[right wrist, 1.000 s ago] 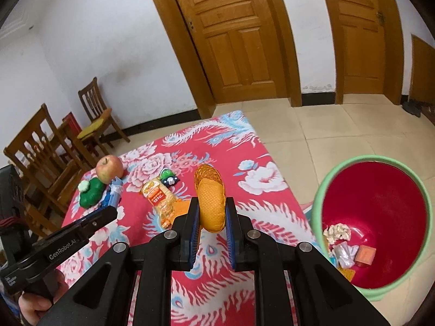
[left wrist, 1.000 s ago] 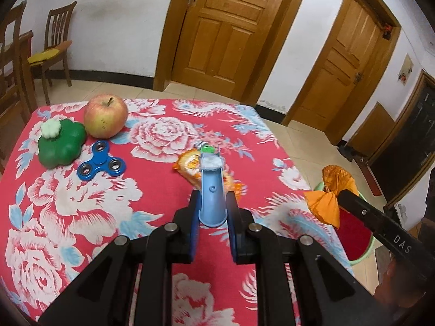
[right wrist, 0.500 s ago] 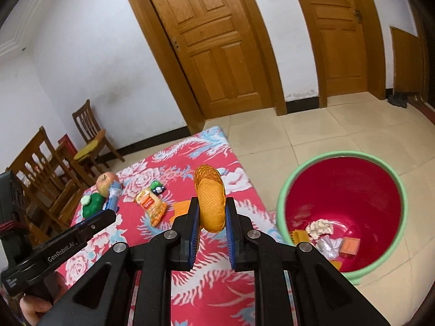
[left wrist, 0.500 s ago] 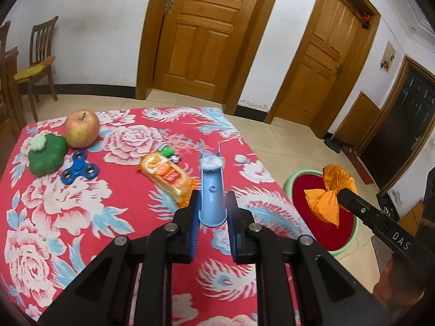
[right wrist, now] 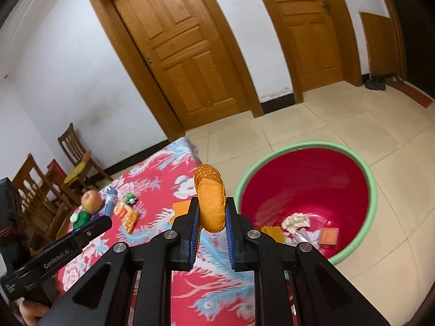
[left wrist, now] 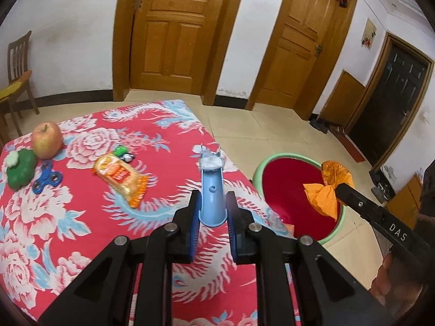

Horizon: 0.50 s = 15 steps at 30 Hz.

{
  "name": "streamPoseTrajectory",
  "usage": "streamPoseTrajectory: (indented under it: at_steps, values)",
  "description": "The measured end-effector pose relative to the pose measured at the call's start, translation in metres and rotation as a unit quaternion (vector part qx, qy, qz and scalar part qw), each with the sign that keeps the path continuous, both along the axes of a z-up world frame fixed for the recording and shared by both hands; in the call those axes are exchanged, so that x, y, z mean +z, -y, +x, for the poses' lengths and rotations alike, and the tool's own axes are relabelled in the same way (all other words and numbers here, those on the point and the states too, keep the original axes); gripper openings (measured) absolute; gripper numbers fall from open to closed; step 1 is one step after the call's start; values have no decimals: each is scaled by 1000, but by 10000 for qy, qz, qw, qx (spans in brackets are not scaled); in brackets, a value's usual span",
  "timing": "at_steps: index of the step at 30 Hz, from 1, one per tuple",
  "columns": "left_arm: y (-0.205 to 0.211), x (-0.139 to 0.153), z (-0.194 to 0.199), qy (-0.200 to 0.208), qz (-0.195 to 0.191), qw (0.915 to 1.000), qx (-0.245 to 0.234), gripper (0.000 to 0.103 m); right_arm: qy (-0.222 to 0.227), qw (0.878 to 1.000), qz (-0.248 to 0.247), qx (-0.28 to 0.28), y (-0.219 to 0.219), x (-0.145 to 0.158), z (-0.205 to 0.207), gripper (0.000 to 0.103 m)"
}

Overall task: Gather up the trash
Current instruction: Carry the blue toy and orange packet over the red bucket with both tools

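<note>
My left gripper (left wrist: 212,206) is shut on a light blue wrapper (left wrist: 211,190) with a white torn end, held above the table's right part. My right gripper (right wrist: 211,212) is shut on an orange mesh bag (right wrist: 210,203), held near the table's edge beside the bin; the bag also shows in the left wrist view (left wrist: 327,190) over the bin. The red bin with a green rim (right wrist: 372,190) stands on the floor right of the table, with several scraps inside. An orange snack packet (left wrist: 119,175) lies on the red floral tablecloth (left wrist: 54,217).
An apple (left wrist: 46,140), a green toy (left wrist: 20,168), a blue fidget spinner (left wrist: 46,180) and a small green-and-black piece (left wrist: 123,153) lie on the table's left part. Wooden chairs (right wrist: 78,160) stand behind the table. Tiled floor surrounds the bin.
Both grippers have risen and moved right toward the bin with their loads. The bin now shows larger and closer in both views.
</note>
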<state>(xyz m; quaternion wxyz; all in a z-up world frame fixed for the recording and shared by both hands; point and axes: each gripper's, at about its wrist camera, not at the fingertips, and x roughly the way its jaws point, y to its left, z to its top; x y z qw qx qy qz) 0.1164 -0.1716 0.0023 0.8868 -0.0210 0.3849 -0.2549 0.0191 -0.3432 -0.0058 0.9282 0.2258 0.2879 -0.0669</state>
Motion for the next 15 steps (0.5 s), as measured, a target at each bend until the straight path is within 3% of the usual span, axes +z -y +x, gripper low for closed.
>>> streamPoseTrajectory:
  at_steps: [15]
  values:
    - [68, -24, 2, -243, 341, 9973, -595, 17, -283, 9980, 313, -479, 45, -27, -10, 17]
